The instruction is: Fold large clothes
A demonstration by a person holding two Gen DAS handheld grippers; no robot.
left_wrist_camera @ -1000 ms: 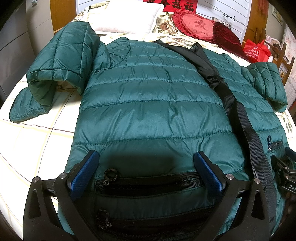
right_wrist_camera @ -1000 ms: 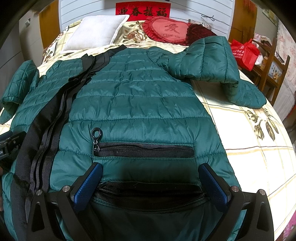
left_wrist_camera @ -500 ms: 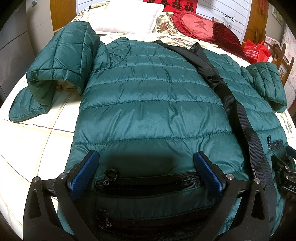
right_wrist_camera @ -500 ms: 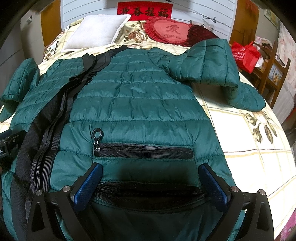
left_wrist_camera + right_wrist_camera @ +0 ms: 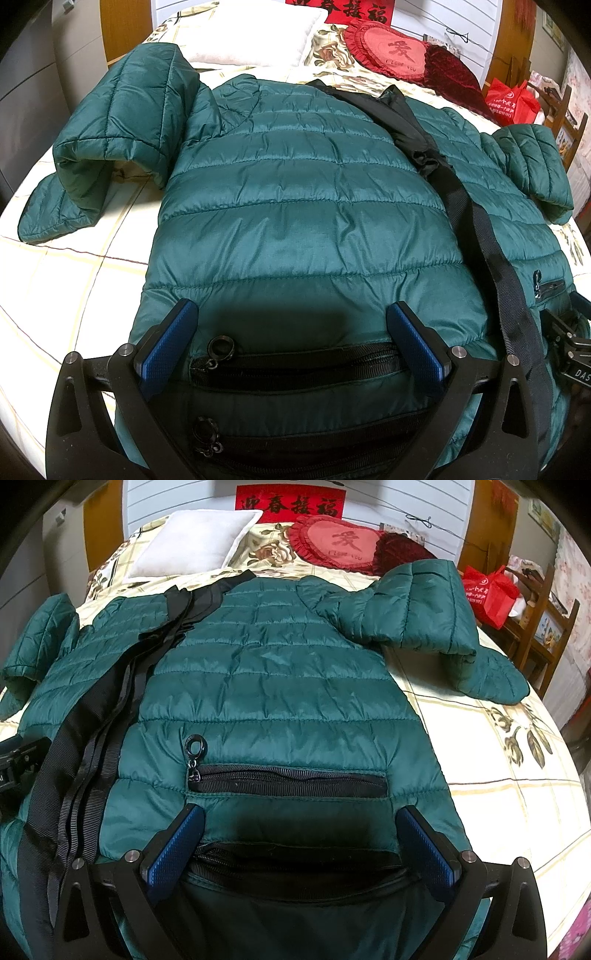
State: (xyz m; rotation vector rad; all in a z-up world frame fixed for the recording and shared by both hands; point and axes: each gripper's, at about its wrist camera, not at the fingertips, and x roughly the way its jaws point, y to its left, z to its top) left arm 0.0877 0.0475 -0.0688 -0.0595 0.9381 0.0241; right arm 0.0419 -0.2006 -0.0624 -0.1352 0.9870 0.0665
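A dark green quilted puffer jacket (image 5: 303, 206) (image 5: 280, 686) lies front up on the bed, its black zipper band (image 5: 476, 229) (image 5: 96, 716) running down the middle. Both sleeves are bent: one (image 5: 122, 122) at the left, one (image 5: 417, 609) at the right. My left gripper (image 5: 291, 314) hovers open over the hem's left half, above a zipped pocket (image 5: 295, 363). My right gripper (image 5: 301, 821) stands open over the right half, just below another pocket zipper (image 5: 291, 781). Nothing sits between either pair of blue pads. The other gripper's body shows at the frame edge (image 5: 569, 350) (image 5: 18, 760).
The bed (image 5: 62, 280) (image 5: 498, 794) has a cream checked floral cover. At its head lie a white pillow (image 5: 192, 544), a red heart cushion (image 5: 336, 542) and a dark red cushion (image 5: 454, 70). A red bag (image 5: 487, 594) and a wooden chair (image 5: 535, 627) stand to the right.
The right wrist view has drawn back slightly, so the jacket sits a little farther up in it. The left gripper and the jacket have not moved.
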